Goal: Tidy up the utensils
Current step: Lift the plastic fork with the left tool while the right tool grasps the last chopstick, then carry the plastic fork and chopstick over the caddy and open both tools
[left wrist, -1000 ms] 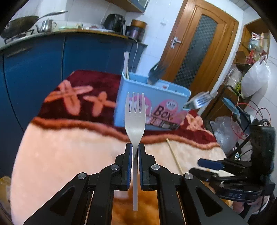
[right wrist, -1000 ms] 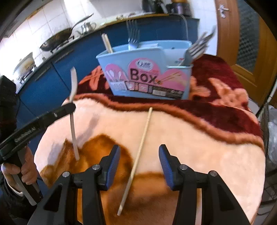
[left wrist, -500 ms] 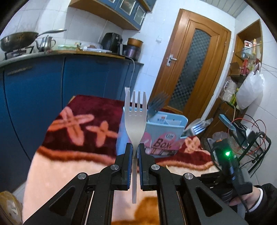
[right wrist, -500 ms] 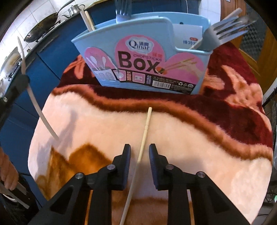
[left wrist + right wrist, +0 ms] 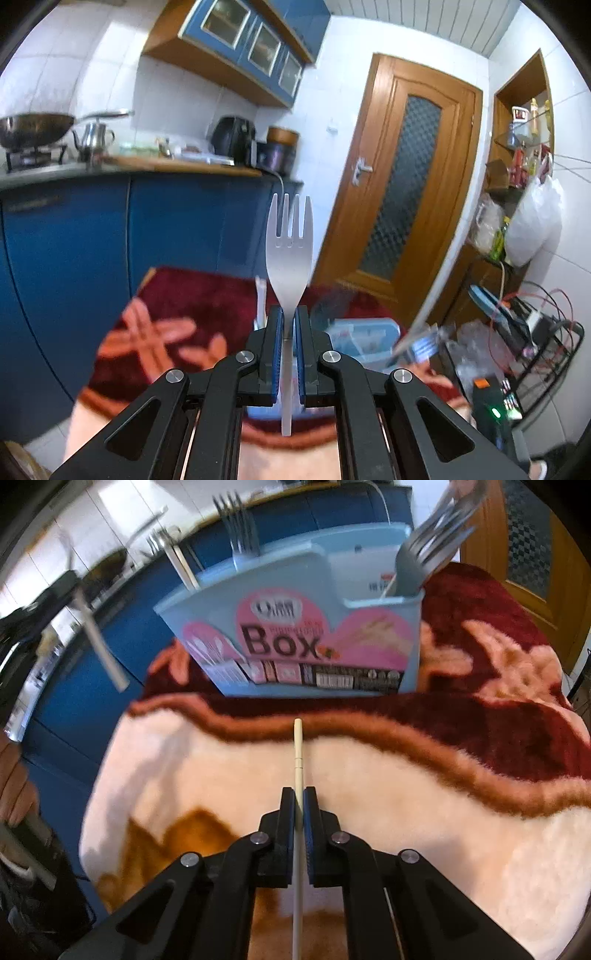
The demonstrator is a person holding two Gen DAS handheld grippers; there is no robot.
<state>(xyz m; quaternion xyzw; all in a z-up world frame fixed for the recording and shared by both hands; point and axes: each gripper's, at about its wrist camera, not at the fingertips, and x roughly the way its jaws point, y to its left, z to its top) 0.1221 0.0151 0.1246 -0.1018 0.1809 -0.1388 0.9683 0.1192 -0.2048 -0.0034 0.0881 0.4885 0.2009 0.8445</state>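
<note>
Your landmark is the blue utensil box, the one lettered "Box"; every place below is given from it.

Plush blanket: under the box and spreading toward you, dark red around the box, cream nearer your grippers.

Blue kitchen cabinets: behind the box, with a wok and kettle on the counter above. Wooden door: beyond the box on its right.

Forks already in the box: a leaning bunch in its right-hand compartment, one upright fork toward the rear left, and chopsticks at the left end. These stick up over the rim.

Fork: held upright, tines up, in your left gripper, above and in front of the box. The pads are clamped on its neck; the handle hangs below them. A second ago it stood lower, level with the box face; now the box sits mostly under the gripper.

Chopstick: lying on the cream blanket in front of the box, tip pointing at the box's front, clear of it. Your right gripper has just closed on it; a second ago the jaws stood wide either side. The stick now runs straight between the pads, which pinch it.
</note>
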